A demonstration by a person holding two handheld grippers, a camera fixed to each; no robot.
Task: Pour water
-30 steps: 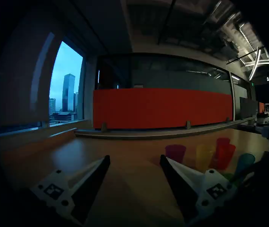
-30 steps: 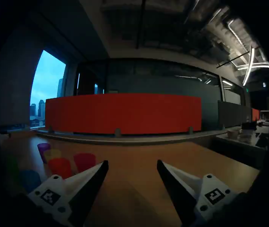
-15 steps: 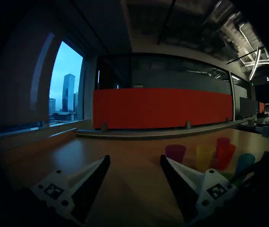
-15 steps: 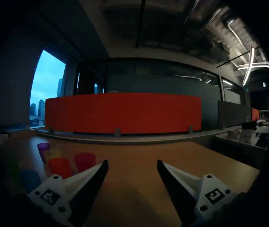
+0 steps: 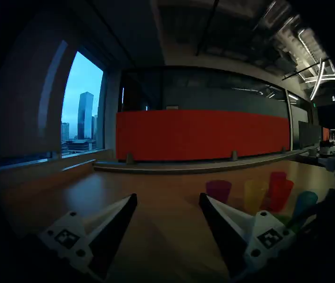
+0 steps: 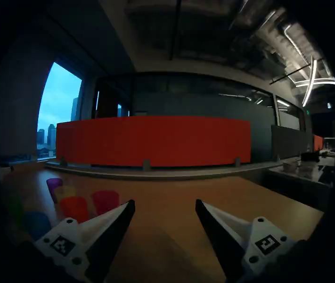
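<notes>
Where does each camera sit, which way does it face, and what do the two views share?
Left gripper view: rides the left claw, low over the wooden table, facing the red partition; own jaws apart in front, coloured cups to the right.
Right gripper view: rides the right claw, facing the same partition; own jaws apart, cups to the left.
Shared: table, partition, window, cups.

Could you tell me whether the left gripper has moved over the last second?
No: the left gripper has held still; the red partition sits where it did in its view.
</notes>
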